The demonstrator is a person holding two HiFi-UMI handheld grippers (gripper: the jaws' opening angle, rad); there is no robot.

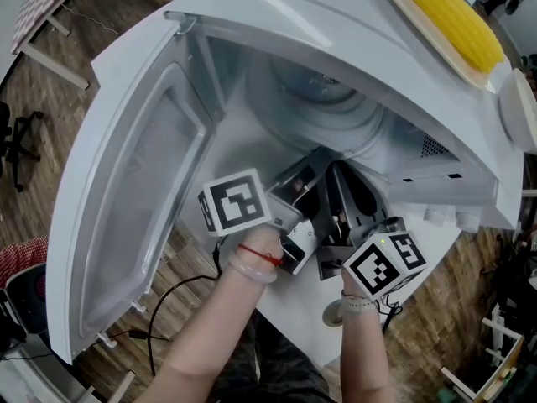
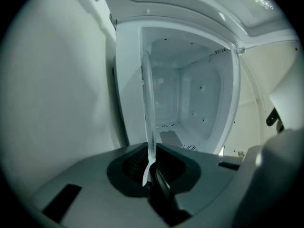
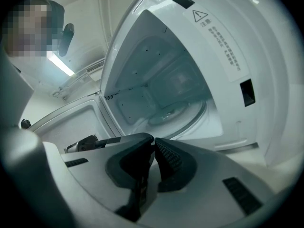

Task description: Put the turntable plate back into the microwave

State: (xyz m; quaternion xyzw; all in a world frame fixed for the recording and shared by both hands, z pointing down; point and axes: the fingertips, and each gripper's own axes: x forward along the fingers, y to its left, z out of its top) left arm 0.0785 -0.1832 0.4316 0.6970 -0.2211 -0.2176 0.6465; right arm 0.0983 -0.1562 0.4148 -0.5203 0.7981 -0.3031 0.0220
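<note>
At the one microwave's [image 1: 336, 23] open mouth, my left gripper [image 2: 151, 172] clamps the single turntable plate [image 2: 148, 103] by its rim. My right gripper's [image 3: 153, 141] jaws meet, empty.

A brown wood-plank floor [image 1: 42, 99] lies beneath the white table [image 1: 289, 321], with a black cable [image 1: 159, 300] across the planks.

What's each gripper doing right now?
Left gripper: closed on the turntable plate, at its rim.
Right gripper: closed, fingers together, nothing between them.

Microwave [image 1: 319, 7] white; plate [image 2: 148, 103] clear; L claw cube [image 1: 235, 201] blk/wht squares; floor [image 1: 470, 292] brown wood.
</note>
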